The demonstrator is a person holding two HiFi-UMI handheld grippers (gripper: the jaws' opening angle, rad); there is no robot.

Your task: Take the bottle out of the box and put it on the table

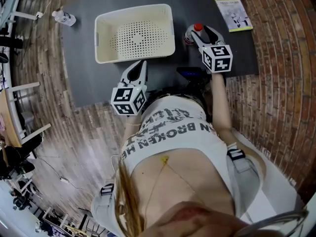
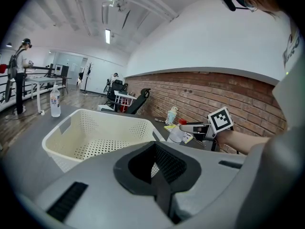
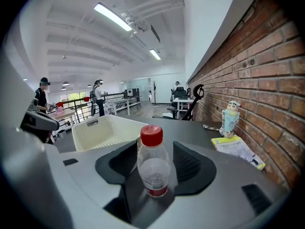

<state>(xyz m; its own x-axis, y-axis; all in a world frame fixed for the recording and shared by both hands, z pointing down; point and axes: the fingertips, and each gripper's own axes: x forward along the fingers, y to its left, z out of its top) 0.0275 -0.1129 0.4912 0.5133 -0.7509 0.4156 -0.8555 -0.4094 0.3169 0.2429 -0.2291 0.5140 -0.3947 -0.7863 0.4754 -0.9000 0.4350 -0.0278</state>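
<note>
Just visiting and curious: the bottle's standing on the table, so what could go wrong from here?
The bottle stands upright between the right gripper's open jaws, with little room on either side. A crooked pull-back might clip it and tip it over. It could then roll across the table toward the booklet.

Open-plan lab-like workspace: brick wall (image 3: pixel 257 80), ceiling strip lights (image 3: pixel 113 17), desks (image 2: pixel 40 81), office chair (image 2: pixel 138 100), wood floor (image 1: pixel 44 48).

There were two bottles, a red-capped bottle (image 3: pixel 153 168) and a far bottle (image 1: pixel 64 18), one box (image 1: pixel 101 39), one booklet (image 1: pixel 233 12) and one figurine (image 3: pixel 230 119).
</note>
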